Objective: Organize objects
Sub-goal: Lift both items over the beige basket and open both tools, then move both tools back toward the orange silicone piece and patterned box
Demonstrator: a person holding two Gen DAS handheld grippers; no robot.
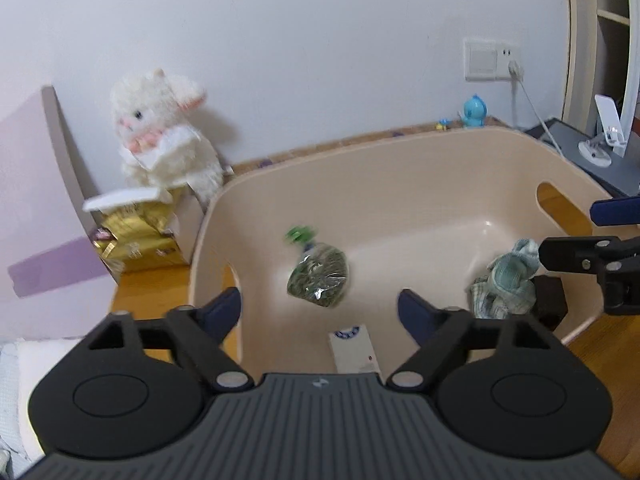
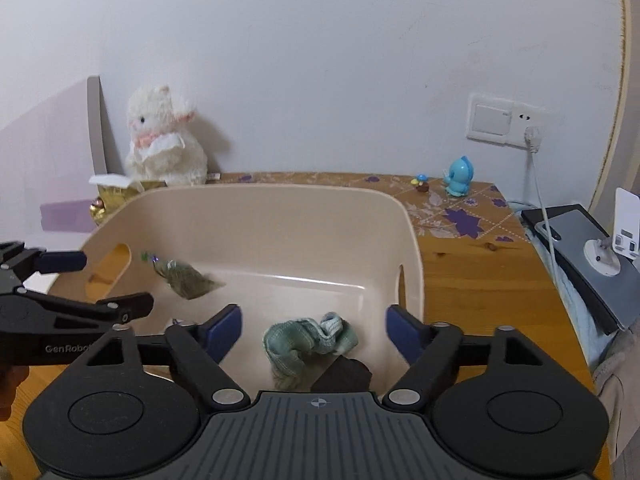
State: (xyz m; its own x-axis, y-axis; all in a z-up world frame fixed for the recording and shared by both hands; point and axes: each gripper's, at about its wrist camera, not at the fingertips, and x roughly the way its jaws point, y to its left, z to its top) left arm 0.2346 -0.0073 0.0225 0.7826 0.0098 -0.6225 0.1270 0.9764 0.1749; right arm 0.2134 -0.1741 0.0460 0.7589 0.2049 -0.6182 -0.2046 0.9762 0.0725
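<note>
A beige plastic bin [image 1: 400, 168] [image 2: 280, 208] stands on the wooden table. Inside it, a clear bag of green dried leaves [image 1: 318, 278] [image 2: 188, 282] with a green tie is blurred, in mid-air or just landing. A crumpled green cloth [image 1: 506, 280] [image 2: 308, 344], a dark brown block [image 1: 550, 306] [image 2: 344, 376] and a white card [image 1: 354, 346] lie on the bin floor. My left gripper [image 1: 320, 308] is open and empty over the bin's near rim. My right gripper [image 2: 314, 332] is open and empty above the cloth.
A white plush rabbit [image 1: 160, 132] [image 2: 164, 140] sits on a gold box [image 1: 136, 240] by the wall. A blue toy figure [image 2: 458, 176] and a tiny mushroom figure [image 2: 421, 184] stand at the back. A charging cable [image 2: 540, 208], a grey device [image 2: 580, 248] and a white stand [image 2: 612, 248] are at right.
</note>
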